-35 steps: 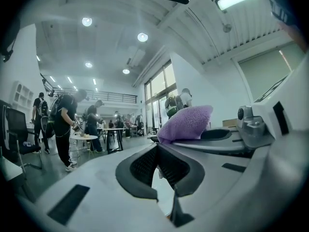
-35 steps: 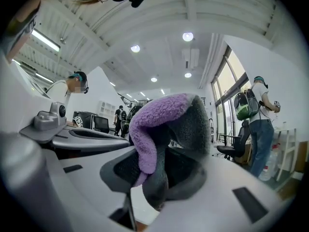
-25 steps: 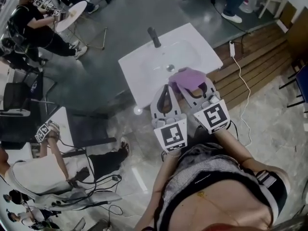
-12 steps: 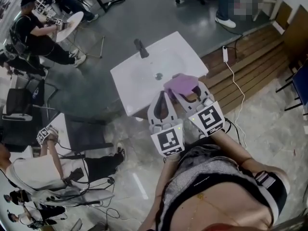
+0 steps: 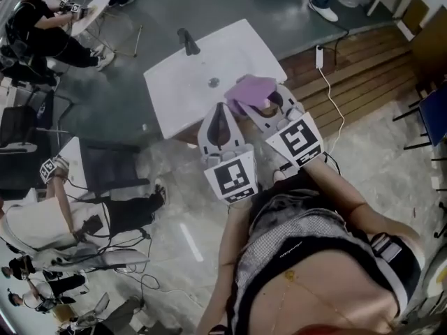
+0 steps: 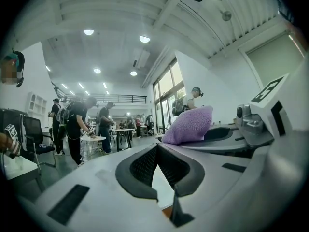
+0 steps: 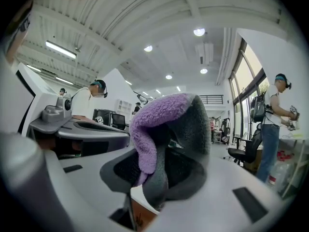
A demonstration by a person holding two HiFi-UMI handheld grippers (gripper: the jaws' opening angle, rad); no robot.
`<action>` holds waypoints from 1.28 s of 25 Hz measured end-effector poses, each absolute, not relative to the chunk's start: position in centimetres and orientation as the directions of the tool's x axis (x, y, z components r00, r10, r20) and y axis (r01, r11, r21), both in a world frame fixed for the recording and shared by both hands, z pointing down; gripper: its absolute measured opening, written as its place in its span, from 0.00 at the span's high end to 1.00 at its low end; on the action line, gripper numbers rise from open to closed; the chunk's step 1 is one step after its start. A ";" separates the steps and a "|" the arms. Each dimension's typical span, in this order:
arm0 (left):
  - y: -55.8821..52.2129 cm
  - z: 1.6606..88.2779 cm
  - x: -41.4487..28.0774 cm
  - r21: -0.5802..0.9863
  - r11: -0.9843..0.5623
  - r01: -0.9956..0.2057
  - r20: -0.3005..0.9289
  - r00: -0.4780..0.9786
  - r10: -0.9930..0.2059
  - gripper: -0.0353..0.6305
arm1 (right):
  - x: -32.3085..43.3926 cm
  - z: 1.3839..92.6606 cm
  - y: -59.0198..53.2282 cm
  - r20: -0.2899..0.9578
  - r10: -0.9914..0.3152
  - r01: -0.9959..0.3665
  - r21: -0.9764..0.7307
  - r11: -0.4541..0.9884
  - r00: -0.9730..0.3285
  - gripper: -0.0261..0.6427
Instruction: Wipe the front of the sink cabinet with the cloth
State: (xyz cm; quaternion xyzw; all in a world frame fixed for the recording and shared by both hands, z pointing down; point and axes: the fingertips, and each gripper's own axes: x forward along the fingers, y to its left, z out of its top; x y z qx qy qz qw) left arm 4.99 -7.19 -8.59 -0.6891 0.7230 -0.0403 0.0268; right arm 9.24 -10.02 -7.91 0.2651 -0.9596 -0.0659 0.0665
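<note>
Right claw (image 5: 261, 105) grips the purple cloth (image 5: 249, 89), white sink (image 5: 178, 82) just ahead; left claw (image 5: 222, 122) pinched shut, empty. Wiping looks unstarted.

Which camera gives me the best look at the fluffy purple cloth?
The right gripper view: the fluffy purple cloth fills it, pinched in the right gripper. Head view shows it small, above the white sink; left gripper view, its side.

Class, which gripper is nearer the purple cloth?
Right. The right gripper is shut on the purple cloth; the left gripper, shut and empty, sits beside it.
</note>
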 end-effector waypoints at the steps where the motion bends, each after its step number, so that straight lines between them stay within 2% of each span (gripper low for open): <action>1: -7.4 -8.8 5.0 -0.098 0.051 -0.994 0.009 -0.052 -0.999 0.95 | 9.3 -8.0 -10.1 0.092 -0.512 -0.493 0.169 0.854 -0.854 0.71; 32: -6.2 -7.6 4.9 -0.097 0.043 -0.994 0.041 -0.047 -0.998 0.95 | 8.1 -7.0 -8.4 0.105 -0.500 -0.482 0.156 0.862 -0.860 0.71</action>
